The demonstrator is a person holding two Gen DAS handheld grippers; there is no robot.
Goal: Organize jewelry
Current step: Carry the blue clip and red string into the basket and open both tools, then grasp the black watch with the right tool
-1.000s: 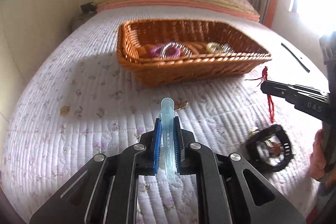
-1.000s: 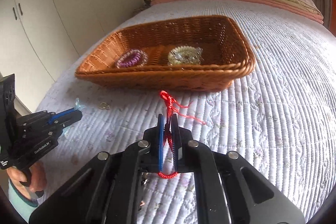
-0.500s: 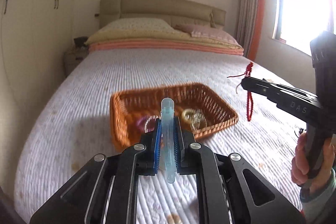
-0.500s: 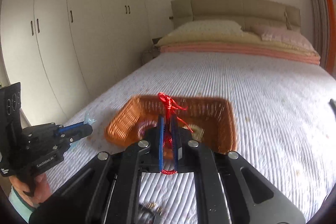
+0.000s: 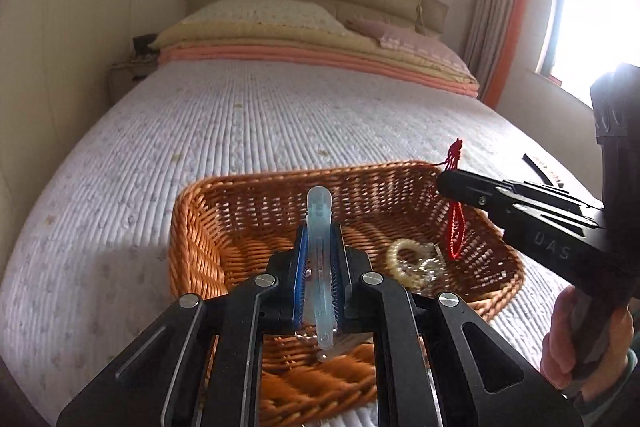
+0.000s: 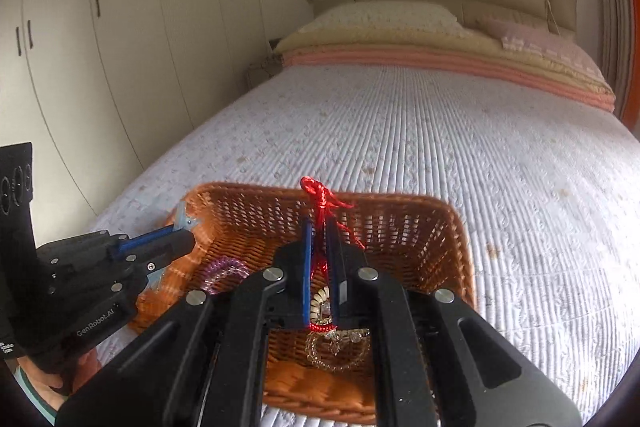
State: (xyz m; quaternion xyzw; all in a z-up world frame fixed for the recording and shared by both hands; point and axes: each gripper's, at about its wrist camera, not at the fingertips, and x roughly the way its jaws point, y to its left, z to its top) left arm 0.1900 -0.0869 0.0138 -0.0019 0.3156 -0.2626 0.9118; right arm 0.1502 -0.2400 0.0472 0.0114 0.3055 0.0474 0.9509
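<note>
A brown wicker basket (image 5: 192, 227) sits on the white quilted bed; it also shows in the right wrist view (image 6: 460, 239). My left gripper (image 5: 319, 231) is shut on a pale blue hair clip (image 5: 319, 215) and hovers over the basket's left side. My right gripper (image 6: 319, 227) is shut on a red beaded string bracelet (image 6: 318, 197) above the basket's middle; it shows from the side in the left wrist view (image 5: 442, 183) with the bracelet (image 5: 454, 227) dangling. Inside lie a cream bracelet (image 5: 404, 263), a purple coil tie (image 6: 224, 267) and a beaded bracelet (image 6: 336, 347).
The bed (image 6: 440, 131) stretches behind the basket to pillows and folded blankets (image 5: 304, 43) at the headboard. White wardrobes (image 6: 100, 47) stand along the left. A thin black strip (image 5: 540, 165) lies on the quilt at right, near the window.
Both grippers have moved forward and down over the basket with their items still held. The basket now fills the lower middle of both views.
</note>
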